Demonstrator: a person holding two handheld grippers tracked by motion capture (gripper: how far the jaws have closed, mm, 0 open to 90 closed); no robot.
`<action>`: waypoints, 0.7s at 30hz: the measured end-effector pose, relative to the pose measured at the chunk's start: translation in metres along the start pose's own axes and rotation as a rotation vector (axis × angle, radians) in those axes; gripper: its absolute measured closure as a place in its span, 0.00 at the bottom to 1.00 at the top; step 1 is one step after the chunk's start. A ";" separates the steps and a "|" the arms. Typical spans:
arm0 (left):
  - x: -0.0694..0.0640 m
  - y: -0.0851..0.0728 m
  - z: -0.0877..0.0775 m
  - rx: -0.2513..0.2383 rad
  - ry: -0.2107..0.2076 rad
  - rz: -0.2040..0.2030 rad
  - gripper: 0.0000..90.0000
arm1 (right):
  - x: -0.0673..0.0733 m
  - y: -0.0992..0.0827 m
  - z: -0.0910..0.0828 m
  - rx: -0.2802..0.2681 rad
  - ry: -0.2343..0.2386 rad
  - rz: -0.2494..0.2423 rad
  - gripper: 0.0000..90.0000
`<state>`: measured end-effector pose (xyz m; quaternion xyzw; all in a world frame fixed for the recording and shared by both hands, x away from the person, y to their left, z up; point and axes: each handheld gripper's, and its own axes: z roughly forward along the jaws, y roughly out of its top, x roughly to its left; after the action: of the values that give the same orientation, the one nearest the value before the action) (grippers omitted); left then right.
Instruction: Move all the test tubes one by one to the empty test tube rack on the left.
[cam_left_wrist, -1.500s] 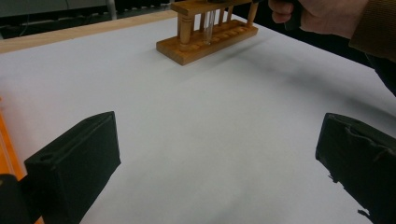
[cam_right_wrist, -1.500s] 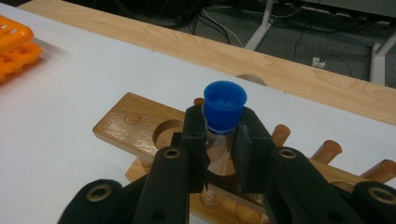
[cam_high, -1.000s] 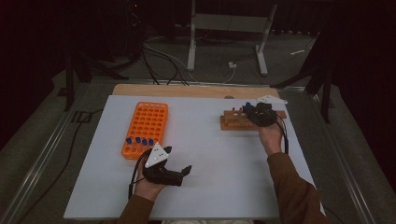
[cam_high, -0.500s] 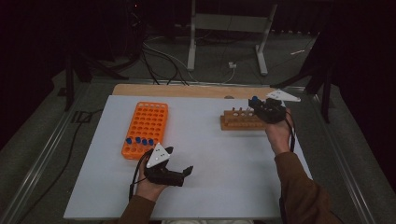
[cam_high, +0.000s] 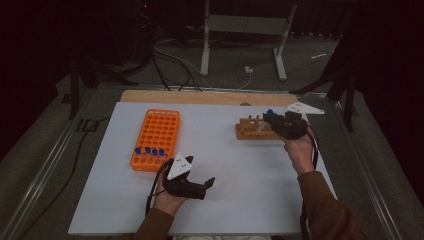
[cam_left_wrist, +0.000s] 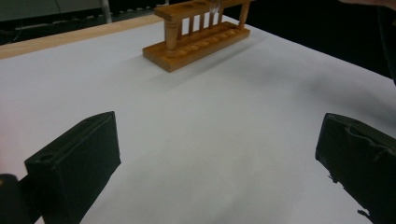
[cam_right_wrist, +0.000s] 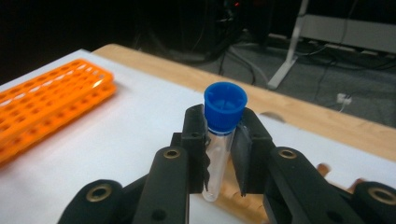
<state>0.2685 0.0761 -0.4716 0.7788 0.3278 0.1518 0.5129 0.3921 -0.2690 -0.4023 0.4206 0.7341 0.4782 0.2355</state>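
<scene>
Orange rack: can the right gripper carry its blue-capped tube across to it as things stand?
Probably yes. The right gripper is shut on the blue-capped tube, lifted above the wooden rack. Bare white table lies between it and the orange rack; the left gripper sits nearer the person, off that path.

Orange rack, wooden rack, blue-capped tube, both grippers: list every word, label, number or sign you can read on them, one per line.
None: no readable text stands on anything here.
orange rack: no letters or numbers can be made out on it.
wooden rack: bare wood, no label.
blue-capped tube in the right gripper: raised moulded lines on the cap, no writing; clear wall unmarked.
left gripper: grey plate with dark dots, no writing.
</scene>
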 end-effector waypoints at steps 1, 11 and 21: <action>-0.002 0.002 0.002 0.000 0.007 0.009 0.02 | 0.002 -0.001 0.000 0.009 0.007 -0.002 0.85; -0.012 0.014 0.025 0.014 0.020 0.030 0.06 | 0.028 -0.010 -0.003 0.074 0.091 -0.033 0.85; -0.019 0.027 0.041 0.005 -0.008 0.026 0.13 | 0.067 -0.015 0.000 0.106 0.182 -0.070 0.85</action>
<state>0.2877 0.0275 -0.4627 0.7848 0.3161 0.1544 0.5102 0.3505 -0.2156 -0.4117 0.3615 0.7909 0.4666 0.1616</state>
